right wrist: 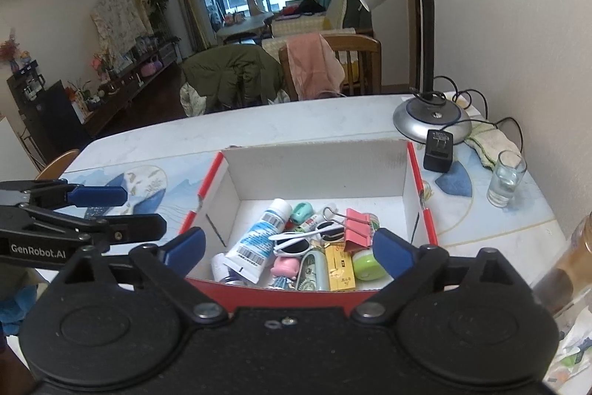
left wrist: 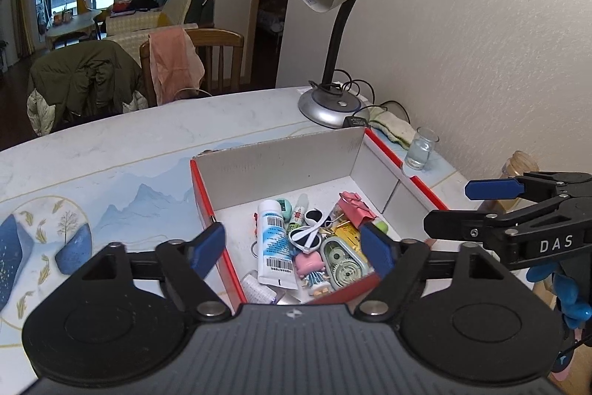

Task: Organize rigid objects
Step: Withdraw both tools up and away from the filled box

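Both hand-held grippers — left (left wrist: 292, 248) and right (right wrist: 290, 252) — are hovering wide open and empty over the lower-centre box (right wrist: 318, 165) of small items (right wrist: 307, 247), risking snagging the tangled sunglasses (right wrist: 307, 237).

Blk left gripper (left wrist: 292, 248), blue pads (left wrist: 375, 254), "DAS" mark

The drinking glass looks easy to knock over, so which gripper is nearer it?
Right. The right gripper hangs open nearer the glass; the left gripper is open farther across the box.
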